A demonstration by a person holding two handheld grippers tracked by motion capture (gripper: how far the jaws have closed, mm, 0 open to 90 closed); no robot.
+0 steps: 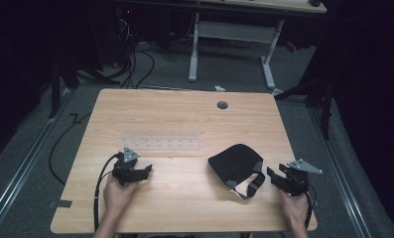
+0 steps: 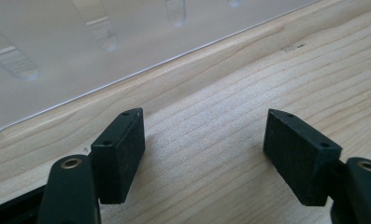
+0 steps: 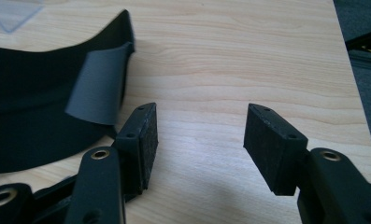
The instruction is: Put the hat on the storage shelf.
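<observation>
Black cap (image 1: 234, 162) on table (image 1: 184, 119), between claws; left claw (image 1: 144, 172) wide, empty; right claw (image 1: 273, 177) wide, beside cap.

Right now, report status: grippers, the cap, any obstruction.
Left gripper open, empty. Right gripper open, empty, jaws beside the black cap. Cap flat on table, untouched. Clear plastic sheet lies ahead of left gripper.

black cap (image 1: 234, 161) with grey strap (image 3: 98, 88), pale wood-grain table (image 1: 184, 114), clear plastic sheet (image 1: 162, 141)
</observation>
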